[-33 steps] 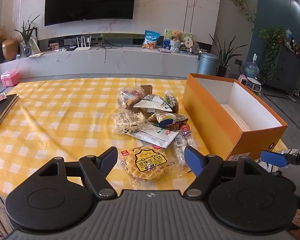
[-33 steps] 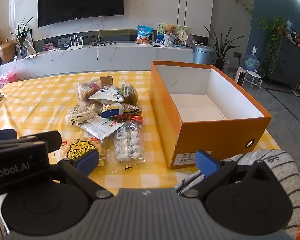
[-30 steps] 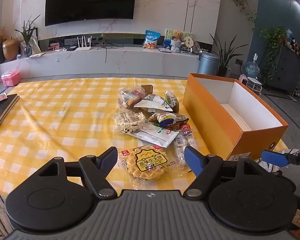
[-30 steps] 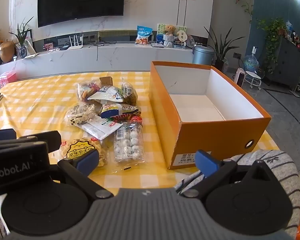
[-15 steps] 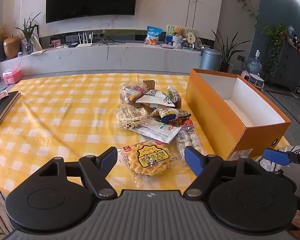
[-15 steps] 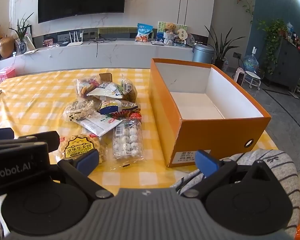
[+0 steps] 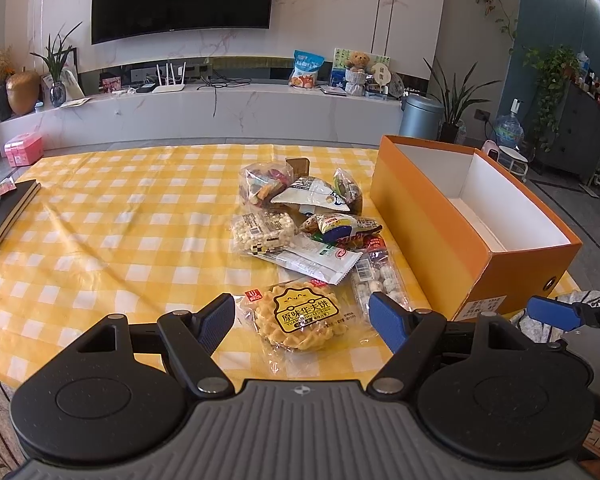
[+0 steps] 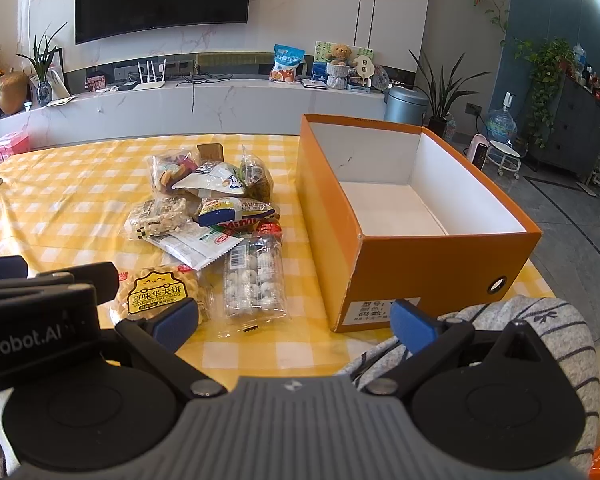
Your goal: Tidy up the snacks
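- Orange box (image 8: 428,260): open-topped and bare inside, white lining showing; it stands at the 3 o'clock side of the snack pile on the yellow checked tablecloth (image 7: 100,216). Judged stiff cardboard and light, the likely receptacle; nothing yet in it.
- Snack pile (image 7: 300,216): loose film packets overlapping one another at table centre, just beside the box's long wall. Judged light, soft and slippery; pulling one from underneath may drag its neighbours.
- Waffle packet (image 7: 302,316): clear wrap with a yellow-and-black label, lying flat at the 6 o'clock edge of the pile, nearest both tools. Contents judged brittle; best taken by the crimped wrapper edge, not across the cake.
- Pellet-sweets packet (image 8: 254,276): long clear sleeve of white pieces with a red top, lying between the waffle packet and the box. Judged lumpy and yielding; a hold across its narrow width looks soundest.
- White sachet (image 7: 312,258): flat, partly under other packets, overlapping the waffle packet's far corner. Thin and flexible; hard to lift from the flat cloth.
- Left gripper (image 7: 302,322): jaws spread wide, holding nothing, lined up either side of the waffle packet.
- Right gripper (image 8: 294,322): jaws spread wide, holding nothing, above the table's 6 o'clock edge with striped fabric (image 8: 540,320) beneath.
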### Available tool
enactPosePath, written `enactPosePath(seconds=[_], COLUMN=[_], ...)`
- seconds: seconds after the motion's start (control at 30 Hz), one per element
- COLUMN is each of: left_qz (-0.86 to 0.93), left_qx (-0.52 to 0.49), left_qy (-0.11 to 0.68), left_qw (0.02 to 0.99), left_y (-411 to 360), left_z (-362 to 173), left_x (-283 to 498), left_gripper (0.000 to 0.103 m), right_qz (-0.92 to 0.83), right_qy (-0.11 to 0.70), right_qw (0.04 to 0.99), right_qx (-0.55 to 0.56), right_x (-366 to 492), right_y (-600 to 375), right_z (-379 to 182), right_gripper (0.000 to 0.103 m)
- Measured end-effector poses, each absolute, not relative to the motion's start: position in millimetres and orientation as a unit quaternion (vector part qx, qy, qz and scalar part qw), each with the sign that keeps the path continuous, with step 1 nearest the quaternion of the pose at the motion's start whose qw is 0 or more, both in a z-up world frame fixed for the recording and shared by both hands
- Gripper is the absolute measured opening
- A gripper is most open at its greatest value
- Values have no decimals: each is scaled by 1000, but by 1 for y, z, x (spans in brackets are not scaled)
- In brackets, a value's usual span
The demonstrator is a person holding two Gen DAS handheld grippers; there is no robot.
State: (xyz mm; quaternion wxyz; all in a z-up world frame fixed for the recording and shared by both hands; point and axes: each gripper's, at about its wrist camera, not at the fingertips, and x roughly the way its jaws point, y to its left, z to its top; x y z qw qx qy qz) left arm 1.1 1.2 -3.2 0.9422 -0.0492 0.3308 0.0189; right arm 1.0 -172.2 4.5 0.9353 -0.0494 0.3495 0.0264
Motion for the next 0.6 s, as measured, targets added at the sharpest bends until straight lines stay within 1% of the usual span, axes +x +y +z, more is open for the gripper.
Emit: enactPosePath(seconds=[0.6], left_qz=[20], left_qx=[-50], left_qy=[332], left_qw=[942], left_y=[1], left_z=[-4], left_x=[1], left_gripper=[90], right_qz=[26], right_qy=[353], right_qw=[934], right_qx=[-49], right_x=[1], right_y=[-172], right_z=[4], right_gripper=[100])
